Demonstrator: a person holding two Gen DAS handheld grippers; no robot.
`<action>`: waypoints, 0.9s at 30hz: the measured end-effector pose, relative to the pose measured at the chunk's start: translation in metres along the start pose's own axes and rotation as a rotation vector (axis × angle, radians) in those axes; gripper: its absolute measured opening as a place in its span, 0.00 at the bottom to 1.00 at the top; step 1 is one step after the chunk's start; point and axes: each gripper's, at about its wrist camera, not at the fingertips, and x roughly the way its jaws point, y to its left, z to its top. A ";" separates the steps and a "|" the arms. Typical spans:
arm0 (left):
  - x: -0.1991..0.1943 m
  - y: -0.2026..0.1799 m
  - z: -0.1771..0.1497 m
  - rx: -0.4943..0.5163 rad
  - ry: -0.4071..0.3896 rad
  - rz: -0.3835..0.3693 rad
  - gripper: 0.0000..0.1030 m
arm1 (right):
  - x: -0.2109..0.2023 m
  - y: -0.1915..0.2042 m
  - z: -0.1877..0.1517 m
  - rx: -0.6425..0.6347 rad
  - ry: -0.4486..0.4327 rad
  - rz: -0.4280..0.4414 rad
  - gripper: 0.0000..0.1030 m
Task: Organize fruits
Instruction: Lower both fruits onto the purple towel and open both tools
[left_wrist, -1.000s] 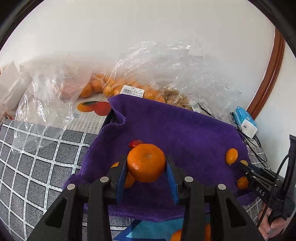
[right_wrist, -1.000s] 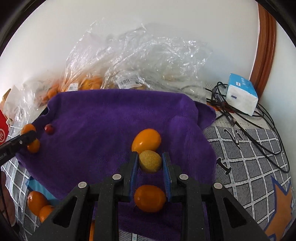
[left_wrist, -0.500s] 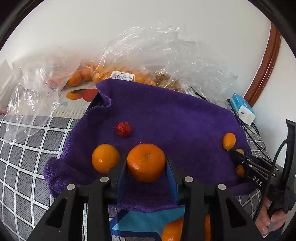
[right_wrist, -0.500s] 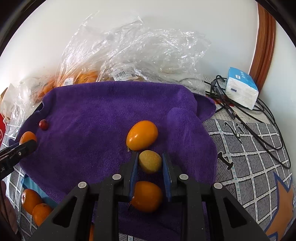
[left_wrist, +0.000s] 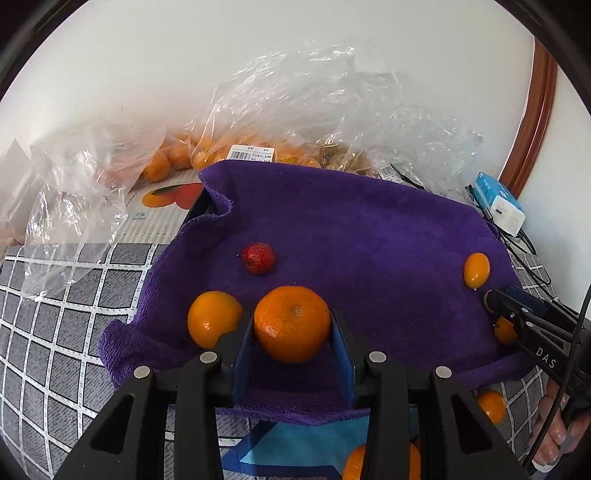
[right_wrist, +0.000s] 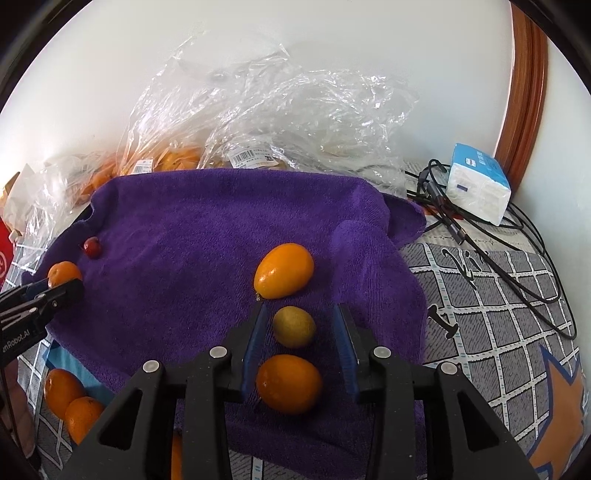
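Observation:
A purple towel (left_wrist: 351, 236) lies spread on the checked surface. My left gripper (left_wrist: 291, 328) is shut on a mandarin (left_wrist: 291, 323) low over the towel's near left part, beside another mandarin (left_wrist: 212, 318) and a strawberry (left_wrist: 258, 257). My right gripper (right_wrist: 299, 325) is open on the towel's right part, its pads either side of a small yellow-green fruit (right_wrist: 294, 326) that rests on the towel (right_wrist: 184, 229). An orange kumquat (right_wrist: 283, 270) lies just ahead of it and another (right_wrist: 289, 383) just behind, between the fingers.
Clear plastic bags with oranges (left_wrist: 258, 147) stand behind the towel by the wall. A tissue pack (right_wrist: 476, 188) and black cables (right_wrist: 517, 243) lie at the right. Loose mandarins (right_wrist: 70, 402) lie off the towel's near left edge.
My right gripper has opened and let go of the yellow-green fruit, which now rests on the towel. My left gripper has lowered toward the towel with its mandarin.

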 end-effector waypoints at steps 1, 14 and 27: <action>-0.001 0.000 0.000 -0.005 -0.005 -0.008 0.37 | -0.001 0.000 -0.001 -0.001 -0.004 -0.001 0.37; -0.028 -0.003 0.006 -0.009 -0.095 -0.032 0.53 | -0.018 0.003 0.002 -0.010 -0.071 -0.004 0.42; -0.078 0.015 0.000 -0.055 -0.147 -0.018 0.54 | -0.074 0.005 -0.006 0.010 -0.121 -0.085 0.42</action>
